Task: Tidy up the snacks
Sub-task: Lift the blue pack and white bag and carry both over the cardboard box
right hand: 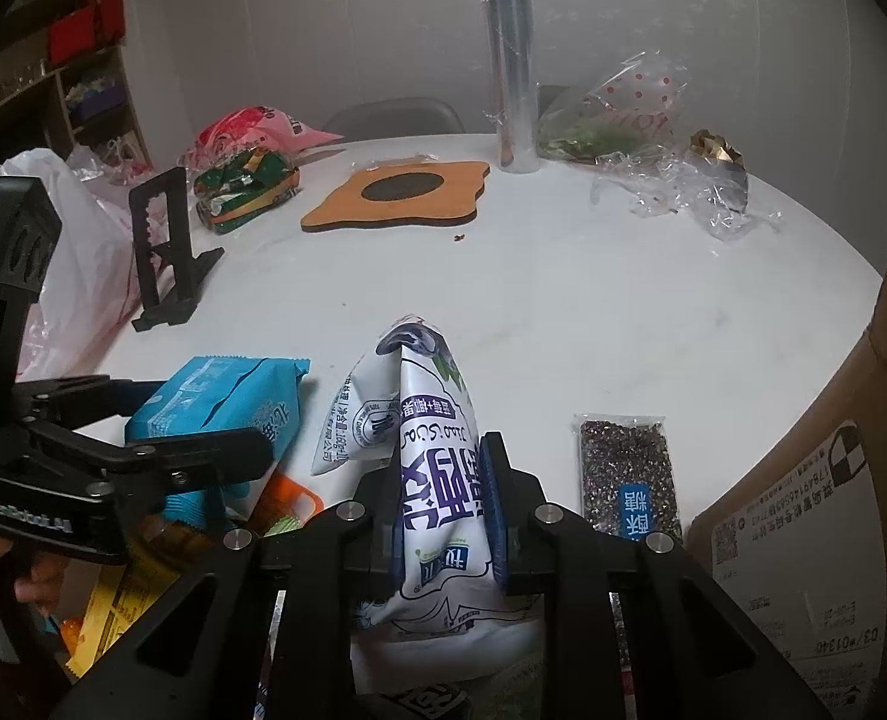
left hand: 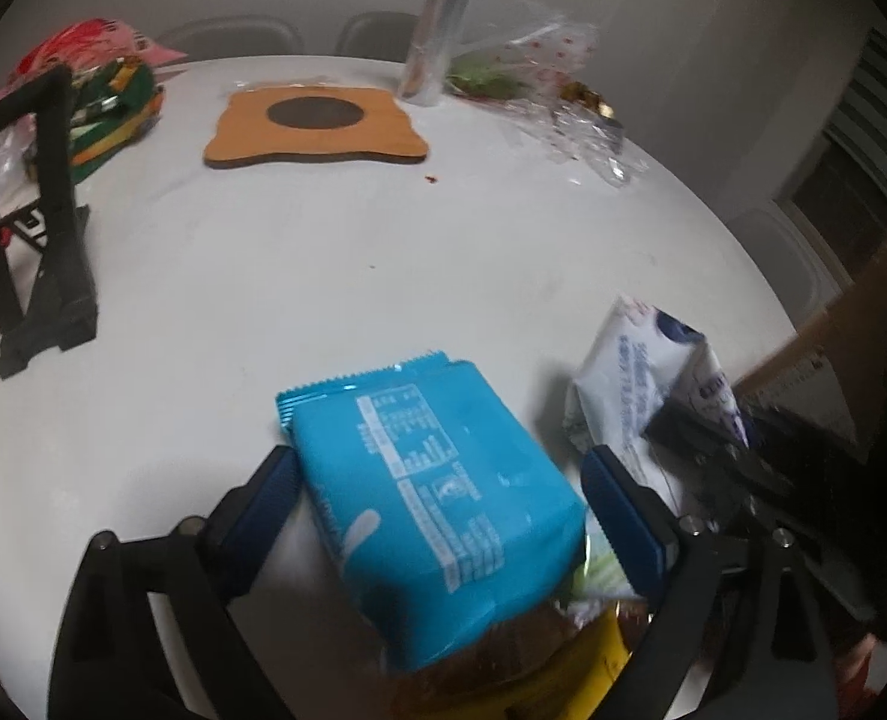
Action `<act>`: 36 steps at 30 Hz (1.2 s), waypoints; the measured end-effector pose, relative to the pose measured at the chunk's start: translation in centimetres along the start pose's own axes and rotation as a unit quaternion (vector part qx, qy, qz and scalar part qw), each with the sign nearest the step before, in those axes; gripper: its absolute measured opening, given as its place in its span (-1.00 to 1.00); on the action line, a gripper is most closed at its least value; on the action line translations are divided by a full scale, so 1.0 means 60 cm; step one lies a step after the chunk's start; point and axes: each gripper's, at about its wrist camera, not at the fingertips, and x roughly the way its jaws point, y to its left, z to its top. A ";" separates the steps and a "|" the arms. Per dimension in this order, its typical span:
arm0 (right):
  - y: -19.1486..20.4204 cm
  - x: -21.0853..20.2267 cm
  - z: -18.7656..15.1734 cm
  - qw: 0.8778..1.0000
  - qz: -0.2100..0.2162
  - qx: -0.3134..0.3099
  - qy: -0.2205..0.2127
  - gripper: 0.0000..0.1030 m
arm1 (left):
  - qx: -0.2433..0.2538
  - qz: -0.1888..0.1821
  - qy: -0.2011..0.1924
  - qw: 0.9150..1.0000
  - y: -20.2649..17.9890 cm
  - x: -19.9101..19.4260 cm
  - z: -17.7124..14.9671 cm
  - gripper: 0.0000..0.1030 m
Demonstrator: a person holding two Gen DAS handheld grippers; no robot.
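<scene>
1. Black plastic stand [left hand: 41, 228], a ladder-like frame, stands upright at the far left of the white round table [left hand: 323, 276], with a green-and-orange snack bundle [left hand: 113, 114] just behind it.
2. Orange wooden trivet with a dark round centre [left hand: 317, 126] lies flat at the far middle; a clear plastic tube [left hand: 437, 30] stands upright to its right.
3. Blue crinkle-edged snack packet [left hand: 431, 498] sits between the left gripper's [left hand: 443, 516] blue pads, which press its sides; it rests on other snacks near the table edge.
4. White yoghurt pouch with purple lettering [right hand: 437, 474] stands upright, pinched tight by the right gripper [right hand: 443, 510].
5. Only the right wrist view shows a clear packet of dark seeds [right hand: 626, 474] lying flat to the right, and a brown cardboard box [right hand: 815, 528] beyond.
</scene>
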 end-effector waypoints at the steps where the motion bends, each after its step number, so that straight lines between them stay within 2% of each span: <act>1: 0.000 0.001 0.000 1.000 0.001 0.000 0.000 -0.69 | -0.006 0.003 -0.001 1.000 -0.001 0.004 0.001 0.80; 3: -0.002 0.002 0.000 1.000 0.004 -0.001 0.001 -0.69 | -0.011 0.012 -0.006 1.000 -0.004 0.009 0.002 0.79; 6: -0.001 0.002 -0.001 1.000 0.006 -0.004 0.000 -0.69 | -0.002 0.024 -0.014 1.000 -0.011 0.013 0.004 0.49; 11: -0.003 -0.006 0.004 1.000 0.006 -0.006 -0.013 -0.78 | 0.029 0.033 -0.019 0.999 -0.024 0.010 0.002 0.46; 17: 0.009 -0.019 0.011 0.999 0.000 -0.018 -0.026 -0.82 | 0.025 0.020 -0.046 0.998 -0.011 -0.019 0.000 0.46; 26: 0.042 -0.079 0.045 0.997 0.003 -0.044 -0.064 -0.82 | 0.024 0.007 -0.131 0.991 0.022 -0.128 0.010 0.46; 32: 0.074 -0.155 0.080 0.992 0.019 -0.067 -0.106 -0.83 | 0.039 -0.005 -0.182 0.982 0.030 -0.213 0.018 0.46; 36: 0.087 -0.228 0.094 0.986 0.026 -0.076 -0.149 -0.83 | 0.058 -0.020 -0.217 0.974 0.011 -0.272 0.023 0.46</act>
